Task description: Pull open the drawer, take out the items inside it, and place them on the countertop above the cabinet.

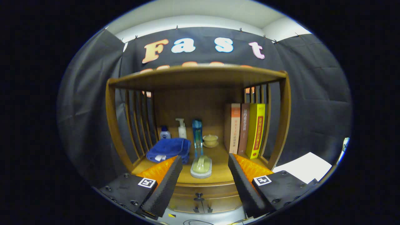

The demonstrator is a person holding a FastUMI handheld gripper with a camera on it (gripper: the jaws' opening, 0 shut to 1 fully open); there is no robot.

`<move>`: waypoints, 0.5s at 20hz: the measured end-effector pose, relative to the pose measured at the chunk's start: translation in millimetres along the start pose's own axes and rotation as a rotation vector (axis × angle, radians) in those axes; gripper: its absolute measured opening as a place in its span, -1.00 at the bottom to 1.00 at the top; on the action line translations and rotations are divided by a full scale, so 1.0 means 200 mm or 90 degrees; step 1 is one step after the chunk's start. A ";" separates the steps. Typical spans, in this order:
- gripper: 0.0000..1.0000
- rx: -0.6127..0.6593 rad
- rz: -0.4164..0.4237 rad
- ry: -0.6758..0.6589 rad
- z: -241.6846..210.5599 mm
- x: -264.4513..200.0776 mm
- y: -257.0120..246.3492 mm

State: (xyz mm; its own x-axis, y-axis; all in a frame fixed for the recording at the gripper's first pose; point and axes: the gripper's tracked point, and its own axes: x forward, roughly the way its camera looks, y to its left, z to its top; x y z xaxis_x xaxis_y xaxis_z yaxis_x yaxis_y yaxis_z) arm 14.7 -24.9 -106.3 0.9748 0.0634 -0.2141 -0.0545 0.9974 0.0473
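Gripper view
Tool state: the tool (204, 181) is spread wide, nothing between its fingers.
Drawer: the drawer (203, 196) looks closed; it sits in the cabinet front directly under the bench (218, 168).
Drawer knob: the drawer knob (198, 197) is a small dark knob at the middle of the drawer front, between the two fingers and below their tips, apart from both.
On the bench above the drawer: a soap dish (201, 166) at the front edge, a blue towel (169, 149) to its left, bottles and books behind.
Risk, grip: the knob is small against so wide an opening; closing off-centre would likely slip off it.
Risk, collision: the fingers are level with the bench edge; pushing forward without dropping could nudge the soap dish or towel.
Contents: hidden, so their handling cannot be judged.
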 end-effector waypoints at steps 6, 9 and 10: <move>0.96 -0.004 -0.006 -0.070 0.56 -0.10 -0.09; 0.96 -0.014 0.003 -0.082 0.68 -0.13 -0.10; 0.96 -0.014 0.005 -0.083 0.69 -0.14 -0.11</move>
State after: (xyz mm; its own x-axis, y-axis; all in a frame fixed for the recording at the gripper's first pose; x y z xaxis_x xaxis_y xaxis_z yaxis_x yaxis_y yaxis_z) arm 17.9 -53.0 34.2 0.9941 0.0673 -0.0854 -0.0653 0.9975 0.0266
